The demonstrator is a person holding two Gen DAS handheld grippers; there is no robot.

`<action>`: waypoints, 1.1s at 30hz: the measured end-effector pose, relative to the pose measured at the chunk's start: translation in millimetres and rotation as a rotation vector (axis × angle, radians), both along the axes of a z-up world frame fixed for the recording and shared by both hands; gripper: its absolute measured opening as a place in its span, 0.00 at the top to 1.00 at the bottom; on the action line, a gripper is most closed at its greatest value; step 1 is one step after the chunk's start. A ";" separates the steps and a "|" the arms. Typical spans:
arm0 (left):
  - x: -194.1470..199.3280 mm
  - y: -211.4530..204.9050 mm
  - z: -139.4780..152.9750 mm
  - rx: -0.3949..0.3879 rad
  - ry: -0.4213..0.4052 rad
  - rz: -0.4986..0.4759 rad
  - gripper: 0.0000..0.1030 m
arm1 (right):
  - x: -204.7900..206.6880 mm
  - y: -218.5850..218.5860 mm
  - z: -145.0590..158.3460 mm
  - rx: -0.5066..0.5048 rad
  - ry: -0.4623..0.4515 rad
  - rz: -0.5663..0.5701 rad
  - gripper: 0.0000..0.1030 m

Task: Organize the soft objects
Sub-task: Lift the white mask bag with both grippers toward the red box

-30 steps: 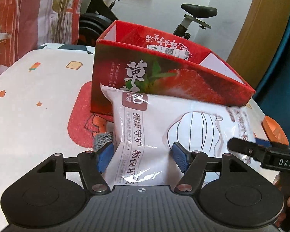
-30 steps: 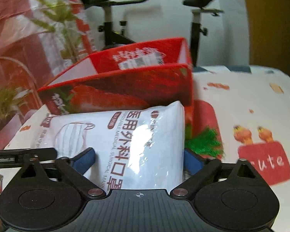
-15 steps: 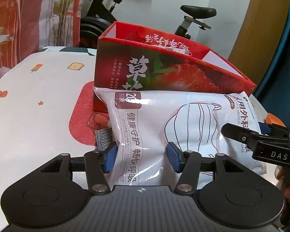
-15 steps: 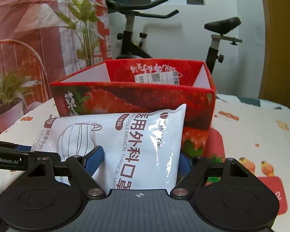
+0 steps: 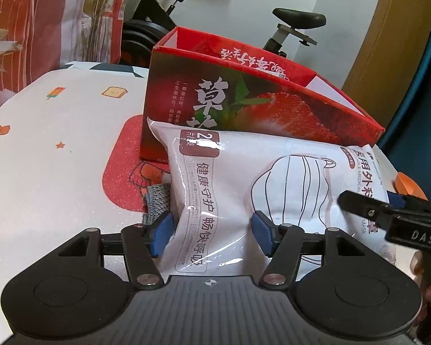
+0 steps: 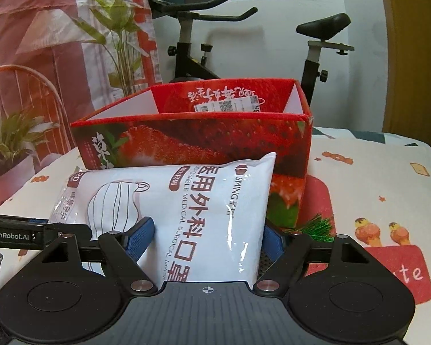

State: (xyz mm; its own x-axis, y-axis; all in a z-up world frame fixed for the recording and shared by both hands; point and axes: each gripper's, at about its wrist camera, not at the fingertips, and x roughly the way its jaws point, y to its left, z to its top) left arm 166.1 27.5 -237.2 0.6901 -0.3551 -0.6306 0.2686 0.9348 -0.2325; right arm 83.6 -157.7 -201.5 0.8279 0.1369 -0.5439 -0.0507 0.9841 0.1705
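A white plastic pack of surgical masks is held up just in front of a red strawberry-print cardboard box. My left gripper is shut on the pack's left end. My right gripper is shut on its right end. The box is open at the top, and its inside floor is hidden from both views. The pack's top edge sits below the box's front rim. The right gripper also shows at the right of the left wrist view.
A grey knitted item lies on the tablecloth left of the pack. Something orange sits at the right, behind the pack. A green tuft lies beside the box. An exercise bike and plants stand behind the table.
Both grippers have lifted the mask pack a little and brought it closer to the box front. The right wrist view has swung to face the box squarely.
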 end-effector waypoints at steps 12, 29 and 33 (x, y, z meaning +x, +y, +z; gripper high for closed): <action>1.0 -0.1 -0.4 0.011 0.010 0.007 0.34 | -5.4 -29.6 13.1 0.112 0.039 -0.028 0.51; -7.1 0.9 23.4 -0.027 -0.005 -0.022 0.45 | -7.7 0.4 41.9 -0.120 0.044 0.102 0.54; -17.9 -4.9 31.5 0.003 -0.060 -0.028 0.45 | -11.1 6.4 52.7 -0.160 0.022 0.112 0.53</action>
State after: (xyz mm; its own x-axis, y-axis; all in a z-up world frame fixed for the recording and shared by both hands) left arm 148.1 22.6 -205.7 0.7167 -0.3728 -0.5893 0.3082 0.9274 -0.2119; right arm 72.5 -151.3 -148.9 0.8001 0.1376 -0.5838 -0.1589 0.9872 0.0147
